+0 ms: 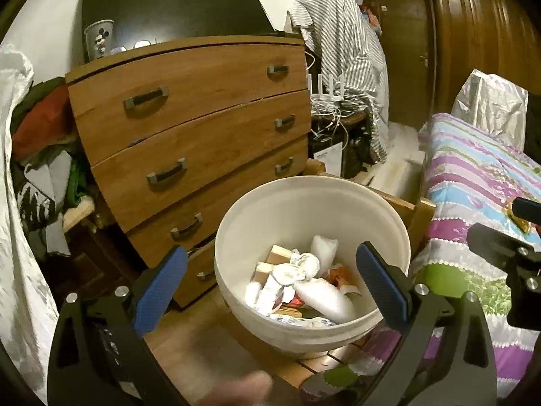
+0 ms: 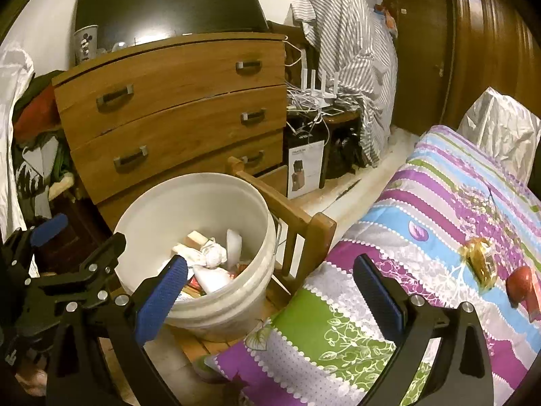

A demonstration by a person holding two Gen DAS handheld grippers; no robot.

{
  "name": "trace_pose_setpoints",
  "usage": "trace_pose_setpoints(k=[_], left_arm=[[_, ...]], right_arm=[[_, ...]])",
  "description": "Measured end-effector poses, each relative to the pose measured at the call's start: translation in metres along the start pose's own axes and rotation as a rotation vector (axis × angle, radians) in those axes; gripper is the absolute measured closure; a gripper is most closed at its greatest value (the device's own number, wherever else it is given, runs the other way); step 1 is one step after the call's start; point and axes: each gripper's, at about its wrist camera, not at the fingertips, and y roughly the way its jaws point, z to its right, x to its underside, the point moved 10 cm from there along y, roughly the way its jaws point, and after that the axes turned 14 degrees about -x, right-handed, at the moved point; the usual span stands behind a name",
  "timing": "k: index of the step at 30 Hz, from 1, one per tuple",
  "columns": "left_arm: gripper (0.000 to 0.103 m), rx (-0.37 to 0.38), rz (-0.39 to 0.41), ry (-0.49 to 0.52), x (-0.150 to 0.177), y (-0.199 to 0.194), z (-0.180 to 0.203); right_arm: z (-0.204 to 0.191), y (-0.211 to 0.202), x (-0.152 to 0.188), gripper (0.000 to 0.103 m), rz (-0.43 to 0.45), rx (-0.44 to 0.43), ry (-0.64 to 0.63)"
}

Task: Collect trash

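Both sets of fingers are spread and empty. The left gripper [image 1: 270, 287] hangs over the bucket [image 1: 233, 237]. The right gripper [image 2: 270, 291] is nearer the wrapper [image 2: 480, 264], ahead to its right on the bed [image 2: 439, 203], beside a red thing [image 2: 519, 284].

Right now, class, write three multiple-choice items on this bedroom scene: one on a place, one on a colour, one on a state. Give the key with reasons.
1. Where does the gold wrapper lie?
A. in the bucket
B. on the bedspread
C. on the dresser

2. What colour is the bucket?
A. white
B. red
C. black

3. How are the jaws of the right gripper?
A. shut on a wrapper
B. shut on nothing
C. open and holding nothing

Key: 1 B, it rests on the striped bedspread beside a red object. 2 A, its wall and rim are white. 3 C, its blue pads stand wide apart with nothing between.
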Motion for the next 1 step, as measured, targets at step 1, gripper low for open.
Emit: trace_pose_setpoints(k=[1], left_arm=[[0.006,0.002,0.002,-0.002,-0.0006,-0.0006,0.0004]], right_arm=[[-0.0004,-0.0004,-0.0002,0.005,0.001,-0.001,0.0]])
